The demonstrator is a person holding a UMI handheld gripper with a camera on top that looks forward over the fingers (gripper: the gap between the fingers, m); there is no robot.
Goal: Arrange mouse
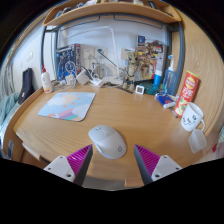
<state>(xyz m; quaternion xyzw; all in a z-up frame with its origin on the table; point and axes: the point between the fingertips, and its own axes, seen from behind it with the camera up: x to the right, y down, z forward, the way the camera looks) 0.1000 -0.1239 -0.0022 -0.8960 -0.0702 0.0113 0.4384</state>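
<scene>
Just ahead of the spread, empty gripper (113, 160), white mouse (107, 141) lying unheld on the wooden desk (130, 112), probably lined up for a grasp toward the mouse pad (67, 104) beyond-left of it; mug (192, 117) to its right, cluttered shelving behind.

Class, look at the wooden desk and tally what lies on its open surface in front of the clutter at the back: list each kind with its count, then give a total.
Computer mouse, just ahead of the open hand-held gripper: 1
Mouse pad: 1
White mug: 1
Red packet: 1
White bottle: 1
Total: 5
</scene>
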